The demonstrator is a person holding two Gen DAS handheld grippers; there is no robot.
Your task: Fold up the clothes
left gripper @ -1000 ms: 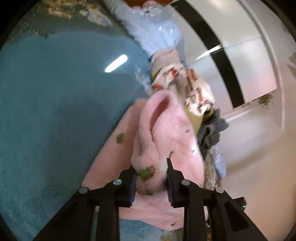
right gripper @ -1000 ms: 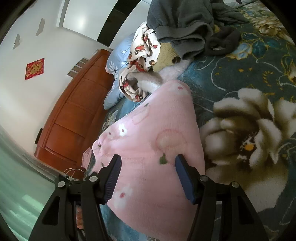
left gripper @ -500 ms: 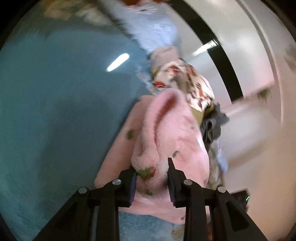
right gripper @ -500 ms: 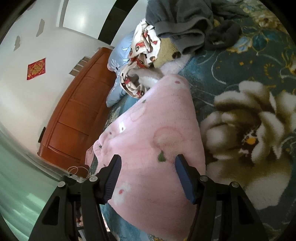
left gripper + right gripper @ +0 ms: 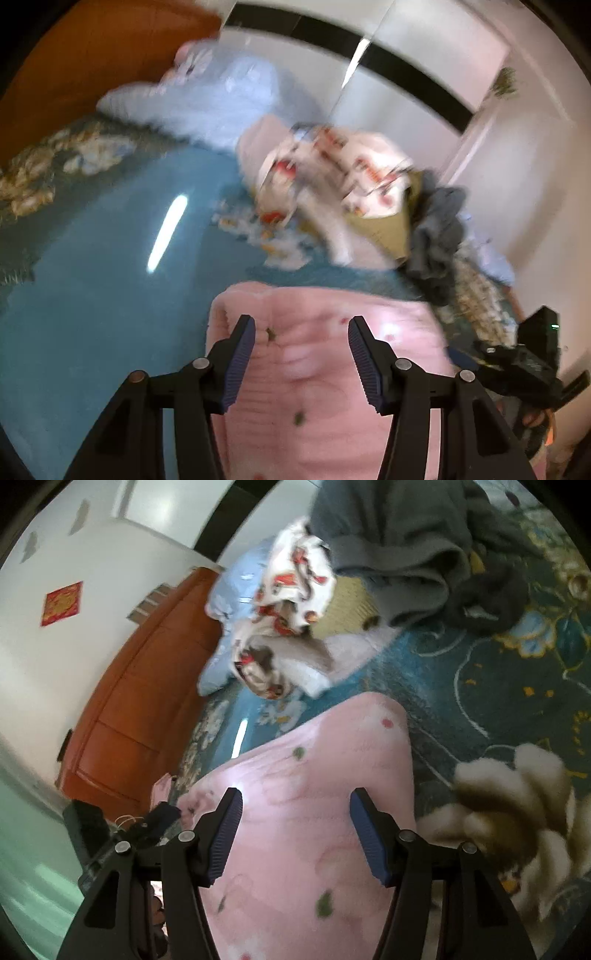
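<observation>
Since a second ago the left gripper point(image 5: 301, 354) has let go of the bunched-up fold of the pink fleece garment point(image 5: 332, 369) it was pinching, and its jaws are opening right now. Nothing's clamped between the pads anymore; the fabric just lies flat underneath them. That view has also swung round, so the wooden headboard point(image 5: 92, 55) shows up top left, though it's all pretty blurry.

Right gripper point(image 5: 295, 834) is about halfway open, same as before, hovering over the pink garment point(image 5: 295, 794) with nothing held; can't tell if the tips brush the fleece.

Pink garment is spread flat on the bed's teal floral blanket point(image 5: 498, 686). Beyond it sits the unfolded pile: a white car-print piece point(image 5: 295, 576), a grey top point(image 5: 391, 554) and a light blue pillow point(image 5: 221, 96).
</observation>
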